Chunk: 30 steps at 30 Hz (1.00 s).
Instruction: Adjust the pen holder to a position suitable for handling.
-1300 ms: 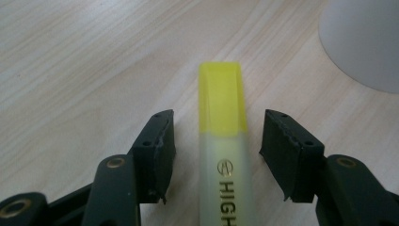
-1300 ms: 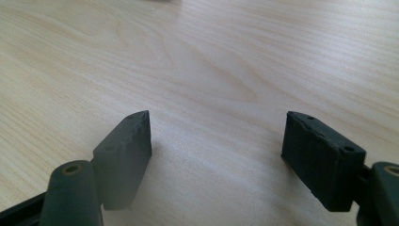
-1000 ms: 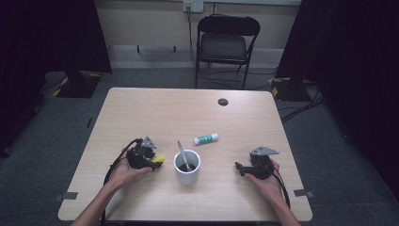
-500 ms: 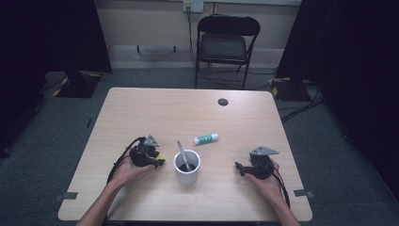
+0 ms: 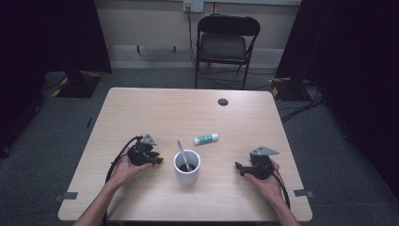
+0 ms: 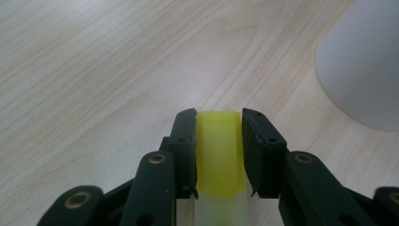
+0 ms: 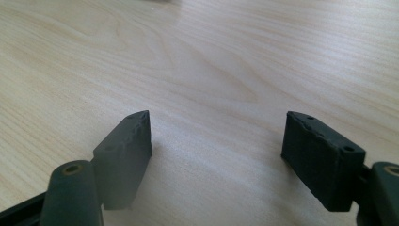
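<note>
My left gripper (image 5: 158,160) rests on the table just left of a white cup (image 5: 187,170). Its jaws have just been closing, and both pads now press the sides of a small yellow translucent piece (image 6: 219,149), seen close up in the left gripper view (image 6: 219,123). The cup's wall (image 6: 364,66) rises at the right of that view. A grey utensil (image 5: 182,153) leans inside the cup. My right gripper (image 5: 238,168) lies right of the cup, open, with bare wood between its jaws in the right gripper view (image 7: 216,150).
A white tube with a green label (image 5: 206,139) lies on the table (image 5: 188,113) behind the cup. A small black disc (image 5: 223,101) sits near the far edge. A black folding chair (image 5: 226,44) stands beyond the table. Cables trail from both grippers.
The left gripper has edged slightly toward the cup and its jaws have drawn in on the yellow piece. The right hand has kept still.
</note>
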### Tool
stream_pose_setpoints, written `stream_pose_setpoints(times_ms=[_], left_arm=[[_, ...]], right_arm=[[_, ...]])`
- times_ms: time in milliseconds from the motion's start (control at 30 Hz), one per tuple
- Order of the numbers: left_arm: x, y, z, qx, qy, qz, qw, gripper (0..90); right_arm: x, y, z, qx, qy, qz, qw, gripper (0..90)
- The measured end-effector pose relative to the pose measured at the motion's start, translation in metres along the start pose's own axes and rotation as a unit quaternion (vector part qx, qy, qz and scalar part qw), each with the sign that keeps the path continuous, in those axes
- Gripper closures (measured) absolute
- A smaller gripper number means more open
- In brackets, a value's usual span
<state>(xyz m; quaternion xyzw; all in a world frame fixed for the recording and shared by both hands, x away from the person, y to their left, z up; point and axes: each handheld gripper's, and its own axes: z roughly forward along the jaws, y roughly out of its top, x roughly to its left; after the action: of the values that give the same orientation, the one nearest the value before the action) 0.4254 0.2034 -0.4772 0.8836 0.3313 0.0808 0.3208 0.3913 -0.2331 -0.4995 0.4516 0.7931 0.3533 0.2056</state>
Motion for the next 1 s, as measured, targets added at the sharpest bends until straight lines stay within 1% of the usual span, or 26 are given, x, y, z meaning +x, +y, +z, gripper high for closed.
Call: stream_pose_setpoints(times_ms=[33,67,100,133,167,200,233,267,300,333,400,433,467,500,533,567,600,633,700,733,767,833,933,1000], left_arm=[[0.000,0.000,0.000,0.000,0.000,0.000,1.0000,67.1],[0.001,0.000,-0.004,-0.009,-0.003,-0.006,0.9999,67.1],[0.002,-0.001,-0.008,-0.034,-0.007,-0.019,0.9992,67.2],[0.003,-0.001,-0.011,-0.039,-0.009,-0.021,0.9990,67.2],[0.003,-0.001,-0.015,-0.044,-0.005,-0.022,0.9988,67.2],[0.002,-0.001,-0.016,-0.057,-0.005,-0.030,0.9979,67.2],[0.002,-0.001,-0.016,-0.057,-0.005,-0.030,0.9979,67.2],[0.003,-0.001,-0.019,-0.063,-0.008,-0.031,0.9975,67.2],[0.003,-0.001,-0.021,-0.072,-0.015,-0.032,0.9968,67.2],[0.003,-0.001,-0.022,-0.083,-0.017,-0.039,0.9957,67.2],[0.004,-0.001,-0.025,-0.097,-0.024,-0.045,0.9939,67.2],[0.004,-0.001,-0.026,-0.103,-0.023,-0.046,0.9933,67.2],[0.005,-0.001,-0.028,-0.110,-0.026,-0.046,0.9925,67.3],[0.005,-0.001,-0.028,-0.110,-0.026,-0.046,0.9925,67.3],[0.006,-0.001,-0.030,-0.116,-0.030,-0.047,0.9917,67.3],[0.006,-0.001,-0.031,-0.118,-0.029,-0.046,0.9915,67.3],[0.005,-0.001,-0.032,-0.125,-0.029,-0.048,0.9905,67.2],[0.005,-0.001,-0.032,-0.125,-0.029,-0.048,0.9905,67.3],[0.005,-0.001,-0.036,-0.141,-0.024,-0.048,0.9886,67.3],[0.005,-0.001,-0.036,-0.141,-0.024,-0.048,0.9886,67.3],[0.005,-0.001,-0.039,-0.148,-0.022,-0.049,0.9875,67.3],[0.006,-0.002,-0.041,-0.154,-0.021,-0.050,0.9866,67.2],[0.006,-0.001,-0.047,-0.170,-0.021,-0.053,0.9837,67.3],[0.006,-0.001,-0.049,-0.178,-0.020,-0.054,0.9824,67.3]], right_arm=[[0.000,0.000,0.000,0.000,0.000,0.000,1.0000,23.7],[0.000,0.000,0.000,0.000,0.000,0.000,1.0000,23.7],[0.000,0.000,0.000,0.000,0.000,0.000,1.0000,23.7],[0.000,0.000,0.000,0.000,0.000,0.000,1.0000,23.7],[0.000,0.000,0.000,0.000,0.001,0.000,1.0000,23.7],[0.000,0.000,0.000,0.000,0.000,0.000,1.0000,23.7],[0.000,0.000,0.000,0.000,0.000,0.000,1.0000,23.7],[0.000,0.000,0.000,0.000,0.001,0.000,1.0000,23.7],[0.000,0.000,0.000,0.000,0.000,0.000,1.0000,23.7],[0.000,0.000,0.000,0.000,0.000,0.000,1.0000,23.7],[0.000,0.000,0.000,0.000,0.000,0.000,1.0000,23.7],[0.000,0.000,0.000,0.000,0.000,0.000,1.0000,23.7],[0.000,0.000,0.000,0.000,0.000,0.000,1.0000,23.7],[0.000,0.000,0.000,0.000,0.000,0.000,1.0000,23.7],[0.000,0.000,0.000,0.000,0.000,0.000,1.0000,23.7],[0.000,0.000,0.000,0.000,0.000,0.000,1.0000,23.7],[0.000,0.000,0.000,0.000,0.001,0.000,1.0000,23.7],[0.000,0.000,0.000,0.000,0.001,0.000,1.0000,23.7],[0.000,0.000,0.000,0.000,0.000,0.000,1.0000,23.7],[0.000,0.000,0.000,0.000,0.000,0.000,1.0000,23.7],[0.000,0.000,0.000,0.000,0.000,0.000,1.0000,23.7],[0.000,0.000,0.000,0.000,0.001,0.000,1.0000,23.7],[0.000,0.000,0.000,0.000,0.001,0.000,1.0000,23.6],[0.000,0.000,0.000,0.000,0.001,0.001,1.0000,23.7]])
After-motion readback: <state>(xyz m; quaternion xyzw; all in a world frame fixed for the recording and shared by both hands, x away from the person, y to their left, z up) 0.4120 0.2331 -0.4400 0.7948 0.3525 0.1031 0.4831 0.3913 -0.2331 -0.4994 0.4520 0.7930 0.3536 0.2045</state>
